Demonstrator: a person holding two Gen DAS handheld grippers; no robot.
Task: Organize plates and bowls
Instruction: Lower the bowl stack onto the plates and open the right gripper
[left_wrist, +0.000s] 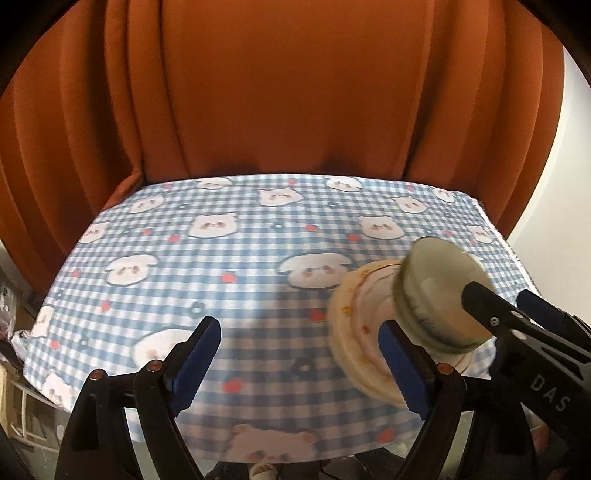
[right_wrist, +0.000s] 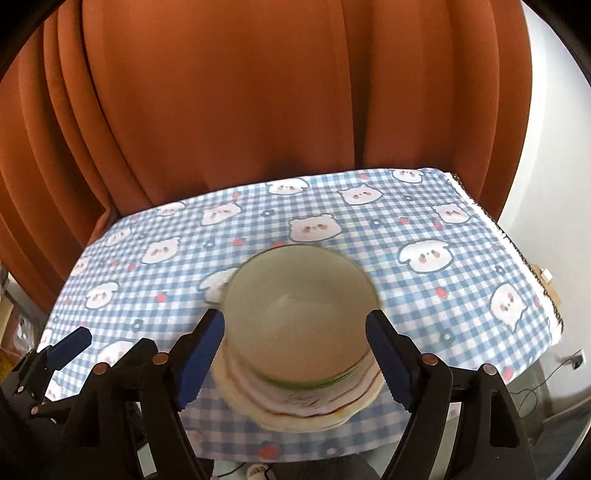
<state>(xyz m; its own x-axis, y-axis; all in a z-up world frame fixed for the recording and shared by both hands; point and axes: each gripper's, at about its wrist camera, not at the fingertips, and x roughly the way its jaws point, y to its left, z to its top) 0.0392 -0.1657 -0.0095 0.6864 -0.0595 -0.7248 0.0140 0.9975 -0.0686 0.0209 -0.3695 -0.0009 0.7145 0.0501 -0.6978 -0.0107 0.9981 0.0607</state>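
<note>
Stack: a pale green-rimmed ceramic bowl sits nested on cream round plates with red line decoration, near the front edge of the tabletop, toward its right side.
Tabletop: it is covered by a blue-and-white checked cloth printed with cartoon animals; a rust-orange curtain hangs behind the far edge.
Right tongs: spread wide, one blue-padded finger on either side of the bowl, close to its wall; whether the pads touch it cannot be told. Nothing looks clamped.
Left tongs: parted and empty, over bare cloth to the left of the stack. The right-hand finger overlaps the plates' edge in the left wrist view, but contact is unclear.
Why placed so: nesting the bowl on the plates gathers the crockery into one compact pile, which suits the tidying task.
Stage, as judged: either the bowl has just been set down or it is about to be gripped; the pictures do not settle which.
Risk: the dishes look blurred, and the stack lies near the front edge, so a sideways knock could shift it.
</note>
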